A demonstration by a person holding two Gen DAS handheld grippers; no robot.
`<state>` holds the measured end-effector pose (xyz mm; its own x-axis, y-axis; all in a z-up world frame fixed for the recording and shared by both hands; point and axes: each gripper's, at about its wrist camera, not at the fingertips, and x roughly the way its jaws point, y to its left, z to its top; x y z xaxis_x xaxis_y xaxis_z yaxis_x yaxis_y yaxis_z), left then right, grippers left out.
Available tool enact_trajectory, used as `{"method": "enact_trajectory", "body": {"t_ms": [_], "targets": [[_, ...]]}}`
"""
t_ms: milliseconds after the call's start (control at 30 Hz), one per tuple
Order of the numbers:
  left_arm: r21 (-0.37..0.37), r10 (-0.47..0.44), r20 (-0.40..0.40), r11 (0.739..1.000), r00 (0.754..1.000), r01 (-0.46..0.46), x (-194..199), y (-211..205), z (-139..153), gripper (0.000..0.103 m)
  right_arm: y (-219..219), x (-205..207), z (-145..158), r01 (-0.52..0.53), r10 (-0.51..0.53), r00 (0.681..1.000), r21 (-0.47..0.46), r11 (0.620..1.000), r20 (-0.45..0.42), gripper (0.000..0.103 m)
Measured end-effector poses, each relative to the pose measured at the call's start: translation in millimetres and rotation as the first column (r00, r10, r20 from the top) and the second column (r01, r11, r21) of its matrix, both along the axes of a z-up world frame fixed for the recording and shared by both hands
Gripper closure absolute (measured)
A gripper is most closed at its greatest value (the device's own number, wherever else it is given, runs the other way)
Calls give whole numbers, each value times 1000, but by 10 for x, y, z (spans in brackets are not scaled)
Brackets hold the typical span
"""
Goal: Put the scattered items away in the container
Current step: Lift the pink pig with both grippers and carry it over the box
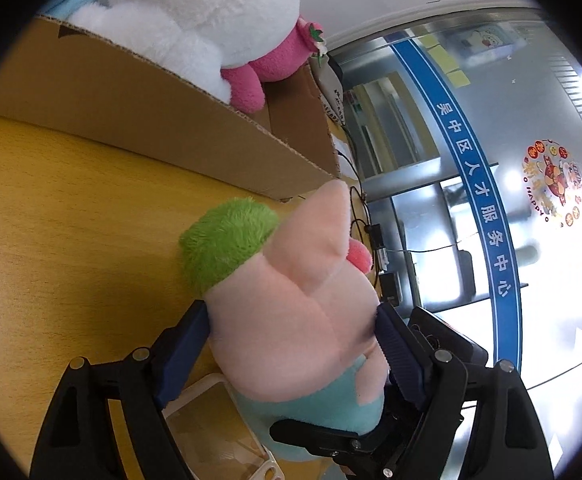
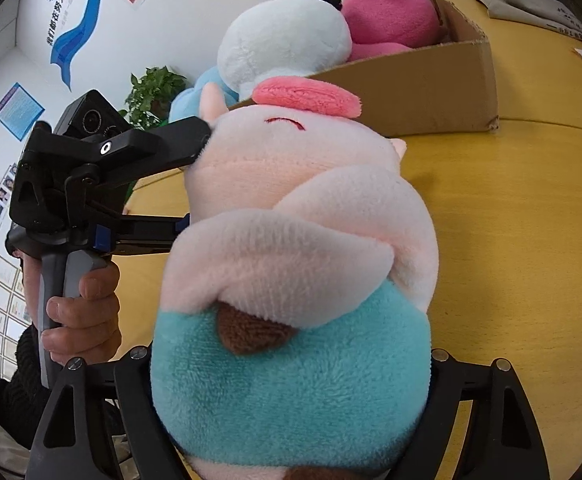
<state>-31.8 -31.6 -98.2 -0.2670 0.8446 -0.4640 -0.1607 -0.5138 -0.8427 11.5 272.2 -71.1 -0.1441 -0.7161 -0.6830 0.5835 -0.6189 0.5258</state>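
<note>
Progress looks well advanced but not complete: the cardboard box (image 2: 431, 92) on the yellow table (image 2: 531, 240) already holds a white plush (image 2: 287, 44) and a magenta plush (image 2: 391, 16), with a pale blue one (image 2: 187, 100) at its left end, while the pink pig plush (image 2: 303, 240) is not yet inside; whether other loose items remain cannot be told. Left of the box, in the right wrist view, a bare hand (image 2: 87, 312) grips the grey handle of the left gripper (image 1: 291, 332), which reaches sideways to the pig's head, its upper finger touching the head below the box's near wall. In the left wrist view its blue pads (image 1: 187, 344) press in on the pig's pink body from both sides, so it is closed on the toy. The right gripper (image 2: 291, 400) points toward the box from nearer the table edge; the pig's teal bottom fills the space between its fingers and hides the tips, so its grip cannot be told. The pig hangs just in front of the box, apparently lifted clear of the tabletop.
</note>
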Motion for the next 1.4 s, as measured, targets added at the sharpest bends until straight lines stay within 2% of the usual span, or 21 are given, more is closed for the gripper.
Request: {"method": "enact_trajectory", "body": {"t_ms": [100,200,367,433,600,700,767,833,900,1033,1100,1167,1200,1233,1300,1400], "targets": [[-27,-3,-40,1000,999,2,9,23,164,21,-13,-4,113,-11,10,1000,-25,1000,-28,16],[-82,-14,-113,997,994,5,10,65,438,28,-56,-6,284,-17,14,997,-39,999,-76,17],[-114,-13,-219,993,976,-13,-88,96,946,34,-123,-102,745,-28,14,983,-75,997,-183,17],[-133,-10,-281,991,960,-28,-127,120,1206,36,-178,-171,974,-37,17,970,-76,996,-240,17],[-183,-28,-433,981,901,-58,-276,192,1818,38,-223,-365,1522,-48,7,932,-105,993,-363,17],[-209,-50,-498,976,866,-63,-474,262,2062,38,-269,-581,1755,-36,-14,913,-116,993,-407,17],[-225,-56,-509,972,859,-71,-652,317,2138,38,-271,-757,1814,-29,-26,909,-126,992,-416,17],[-249,-62,-511,965,858,-79,-855,390,2153,38,-292,-996,1773,-25,-39,913,-150,988,-405,17],[-271,-69,-494,959,867,-78,-1068,458,2074,38,-316,-1252,1651,-11,-54,919,-162,987,-391,17],[-327,-79,-388,943,918,-57,-1511,632,1644,39,-394,-1729,1153,33,-77,941,-136,990,-329,17],[-364,-82,-293,931,953,-31,-1708,734,1293,40,-405,-1888,813,65,-90,956,-97,993,-281,17],[-413,-95,-228,911,969,-8,-1824,837,980,43,-414,-1978,487,100,-106,969,-37,994,-224,16],[-443,-105,-227,897,968,-7,-1837,889,879,45,-460,-1930,473,123,-110,949,27,992,-295,16],[-472,-117,-248,882,962,-15,-1817,933,847,46,-525,-1884,453,121,-82,942,102,987,-327,15],[-526,-127,-281,849,951,-42,-1766,984,861,46,-600,-1845,480,121,-53,940,184,975,-337,15],[-555,-148,-275,831,950,-31,-1741,1011,850,46,-598,-1795,526,138,-51,946,255,957,-320,16]]}}
